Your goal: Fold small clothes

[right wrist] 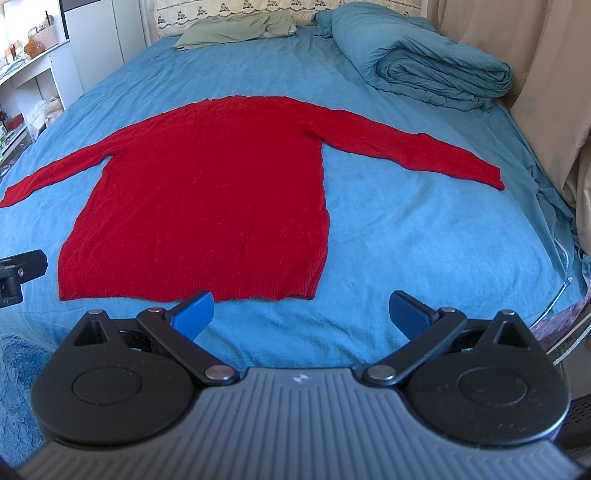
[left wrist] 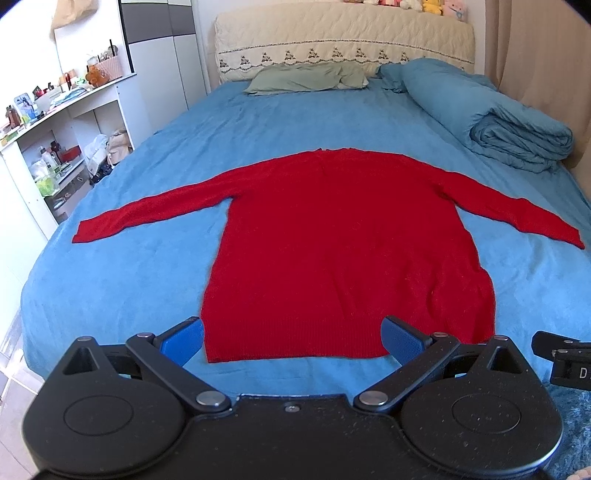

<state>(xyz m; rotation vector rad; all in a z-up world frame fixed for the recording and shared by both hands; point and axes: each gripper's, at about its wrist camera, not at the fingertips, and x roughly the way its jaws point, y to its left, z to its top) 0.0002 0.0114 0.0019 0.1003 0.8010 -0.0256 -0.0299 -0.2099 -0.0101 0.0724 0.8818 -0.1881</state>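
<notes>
A red long-sleeved sweater (left wrist: 332, 240) lies flat on the blue bed sheet (left wrist: 147, 277), hem toward me, both sleeves spread out sideways. It also shows in the right wrist view (right wrist: 207, 192). My left gripper (left wrist: 293, 338) is open and empty, hovering at the near hem, its blue pads (left wrist: 183, 341) straddling the hem's left and middle part. My right gripper (right wrist: 303, 314) is open and empty, just in front of the hem's right corner, over bare sheet. Part of the right gripper shows at the left view's right edge (left wrist: 565, 354).
A rolled blue duvet (left wrist: 491, 110) lies at the bed's far right, a green pillow (left wrist: 306, 75) at the cream headboard (left wrist: 343, 33). White shelves (left wrist: 55, 122) with clutter stand left of the bed. A beige curtain (right wrist: 535, 66) hangs on the right.
</notes>
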